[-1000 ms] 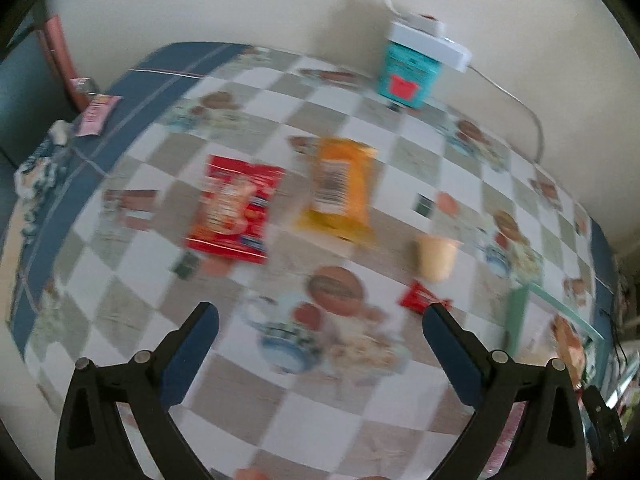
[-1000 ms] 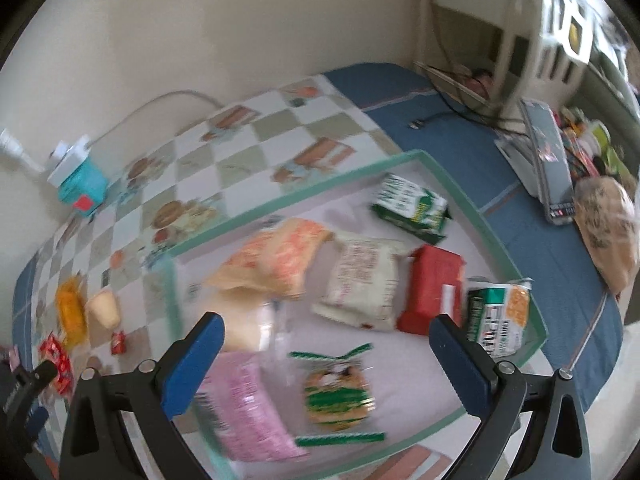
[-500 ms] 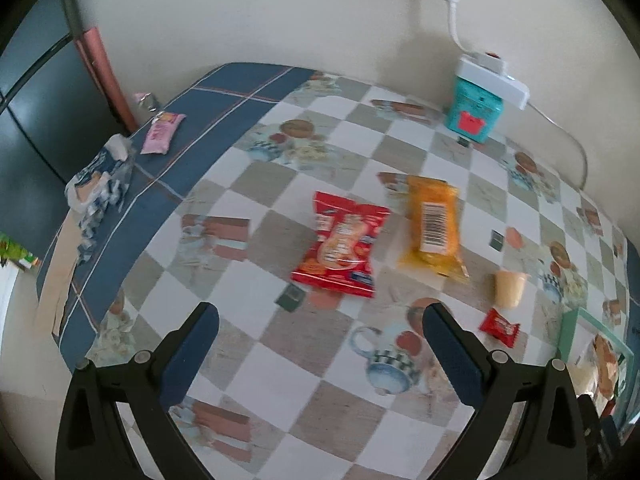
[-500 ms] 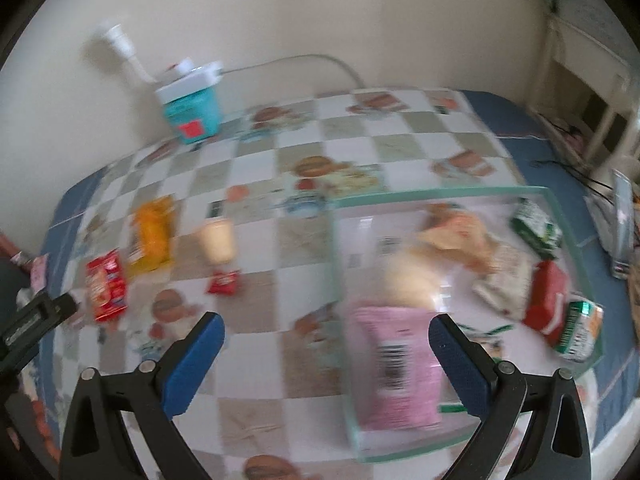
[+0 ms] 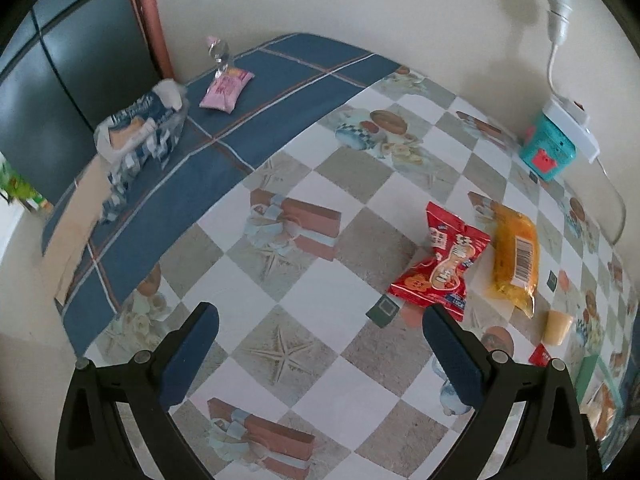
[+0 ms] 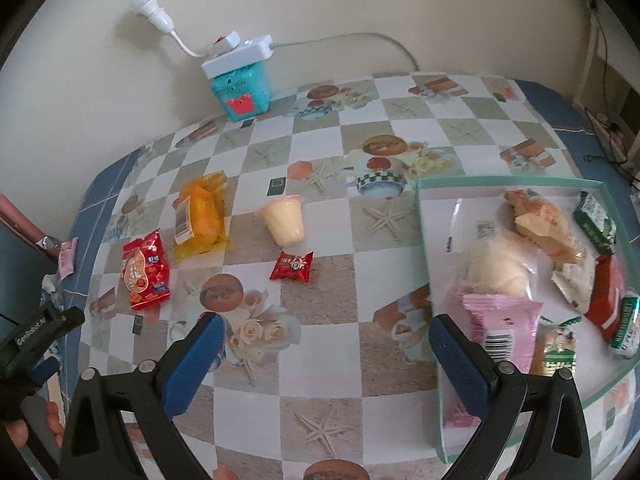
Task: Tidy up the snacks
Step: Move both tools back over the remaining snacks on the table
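Note:
Loose snacks lie on the checked tablecloth: a red packet [image 6: 145,270] [image 5: 442,264], an orange packet [image 6: 199,212] [image 5: 515,255], a cream jelly cup [image 6: 284,220] [image 5: 557,326] and a small red candy [image 6: 293,266] [image 5: 540,355]. A green-rimmed clear tray [image 6: 426,240] at the right holds several wrapped snacks, a pink packet [image 6: 500,326] nearest. My right gripper [image 6: 324,344] hangs open above the table, left of the tray. My left gripper [image 5: 320,332] is open too, left of the red packet. A pink sachet [image 5: 227,88] [image 6: 67,258] lies at the far left corner.
A teal box [image 6: 240,90] [image 5: 548,152] with a white power strip on top stands by the wall, its cable running right. A crumpled blue-white bag [image 5: 140,132] lies on the blue cloth border. A dark cabinet [image 5: 72,72] stands left. A gloved hand [image 6: 12,408] holds the left gripper.
Both views have swung left. The left view now shows the table's left corner, with the snacks shifted right. The right view moved off the tray toward the loose snacks.

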Demonstrator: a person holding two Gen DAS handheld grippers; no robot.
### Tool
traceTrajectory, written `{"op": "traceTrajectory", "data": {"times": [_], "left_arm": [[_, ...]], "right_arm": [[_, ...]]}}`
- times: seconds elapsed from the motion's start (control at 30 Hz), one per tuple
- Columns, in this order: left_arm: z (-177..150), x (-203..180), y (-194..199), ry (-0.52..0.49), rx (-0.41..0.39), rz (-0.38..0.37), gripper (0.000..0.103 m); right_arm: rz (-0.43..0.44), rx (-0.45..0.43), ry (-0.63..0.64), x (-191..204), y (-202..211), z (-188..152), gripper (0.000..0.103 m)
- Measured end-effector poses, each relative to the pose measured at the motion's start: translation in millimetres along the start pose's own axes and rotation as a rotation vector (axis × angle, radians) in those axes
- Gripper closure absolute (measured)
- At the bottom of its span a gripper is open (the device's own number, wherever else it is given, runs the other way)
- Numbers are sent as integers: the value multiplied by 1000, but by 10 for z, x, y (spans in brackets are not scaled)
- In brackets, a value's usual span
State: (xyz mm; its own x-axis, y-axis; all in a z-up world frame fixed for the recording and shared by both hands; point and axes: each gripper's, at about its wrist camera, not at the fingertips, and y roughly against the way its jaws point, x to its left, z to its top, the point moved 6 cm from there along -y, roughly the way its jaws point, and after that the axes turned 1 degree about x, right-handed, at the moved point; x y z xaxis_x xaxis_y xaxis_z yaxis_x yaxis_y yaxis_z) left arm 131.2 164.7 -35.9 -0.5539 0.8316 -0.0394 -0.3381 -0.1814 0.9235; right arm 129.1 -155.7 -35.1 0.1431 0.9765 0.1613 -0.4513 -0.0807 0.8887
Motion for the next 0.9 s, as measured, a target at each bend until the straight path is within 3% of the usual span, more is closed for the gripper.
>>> {"op": "traceTrajectory", "data": {"times": [0.17, 0.3, 0.53, 0.8, 0.9], "left_arm": [[48, -4, -118, 30, 21, -64, 1], [91, -16, -254, 113, 52, -177, 1], [204, -100, -405, 147, 38, -260, 1], [252, -490, -411, 29, -10, -317, 1], [258, -631, -416, -30, -25, -296, 1]], "right_arm": [[8, 14, 7, 39, -104, 28, 0], [11, 15, -13, 19, -158, 90, 0], [14, -30, 15, 97, -163, 332, 0], [34, -34, 54, 140, -210, 703, 0], [19, -14, 82, 167, -287, 753, 0]]}}
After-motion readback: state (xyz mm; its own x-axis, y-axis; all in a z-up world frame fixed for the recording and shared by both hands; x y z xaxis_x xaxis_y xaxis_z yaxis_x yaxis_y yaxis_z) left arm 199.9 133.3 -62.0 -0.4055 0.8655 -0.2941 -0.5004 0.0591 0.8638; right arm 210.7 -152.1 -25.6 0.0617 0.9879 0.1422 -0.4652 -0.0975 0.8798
